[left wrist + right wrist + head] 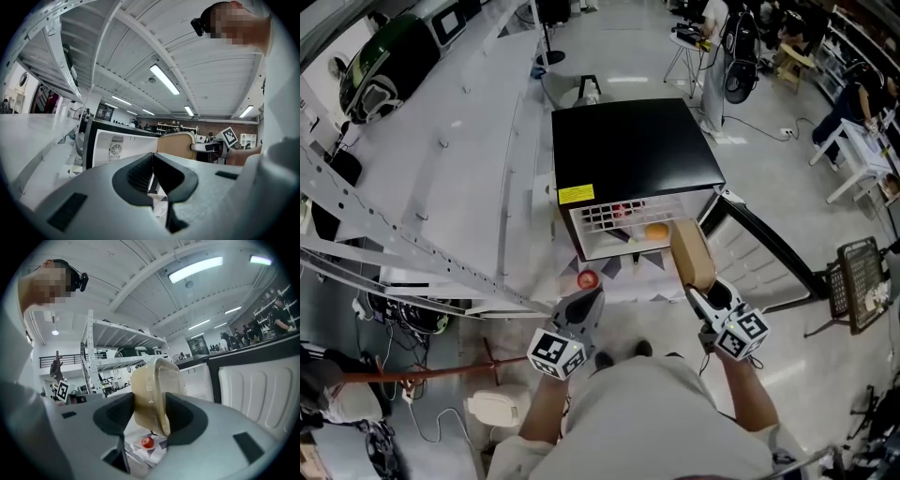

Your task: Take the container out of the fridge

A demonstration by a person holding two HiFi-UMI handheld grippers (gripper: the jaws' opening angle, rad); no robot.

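Observation:
A tan, translucent container (691, 253) is held up outside the black mini fridge (633, 150), in front of its open compartment. My right gripper (701, 298) is shut on the container's lower end. In the right gripper view the container (152, 394) stands on edge between the pads of that gripper (151, 416). My left gripper (586, 302) hovers to the left of it, jaws shut with nothing in them (152, 161). The left gripper view shows the container (176, 145) beside the fridge's white inner wall (117, 145).
The fridge door (759, 248) hangs open to the right. An orange item (656, 232) and a red one (619, 211) lie on the wire shelf inside. A small red fruit (587, 278) sits on the patterned mat before the fridge. Metal shelving (412, 253) stands at the left.

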